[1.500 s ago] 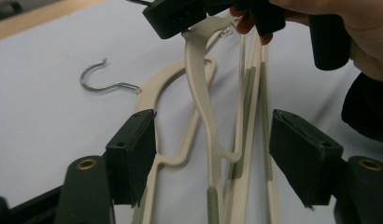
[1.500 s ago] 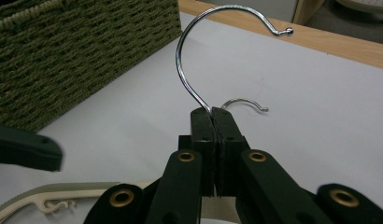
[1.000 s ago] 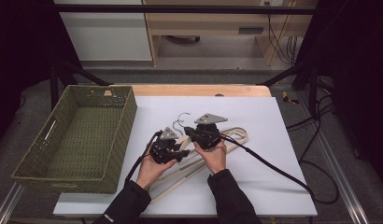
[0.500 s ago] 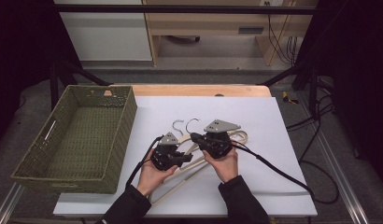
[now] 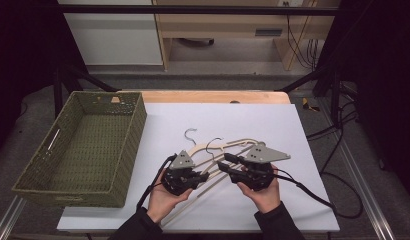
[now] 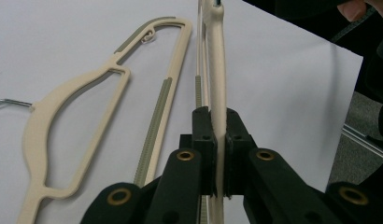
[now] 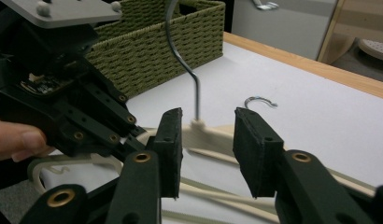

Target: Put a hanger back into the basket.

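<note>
Two cream hangers with metal hooks lie crossed on the white table (image 5: 273, 125). My left gripper (image 5: 205, 176) (image 6: 217, 116) is shut on one arm of the raised hanger (image 6: 216, 70), which runs edge-on away from the jaws. My right gripper (image 5: 228, 164) (image 7: 208, 121) has just been opening; the same hanger's neck (image 7: 199, 127) stands between its pads, close to the left one, with the wire hook (image 7: 180, 56) rising above. The second hanger (image 6: 38, 121) (image 5: 197, 148) lies flat on the table beside it.
A green woven basket (image 5: 138, 120) (image 7: 171, 42) stands at the table's left, with nothing in it. Cables trail from both grippers toward the near and right edges. A wooden strip runs along the table's far edge.
Both hands have drawn back toward the person, the right one also moving right. The right jaws have spread apart around the hanger's neck. The left jaws have closed onto the hanger's arm.
</note>
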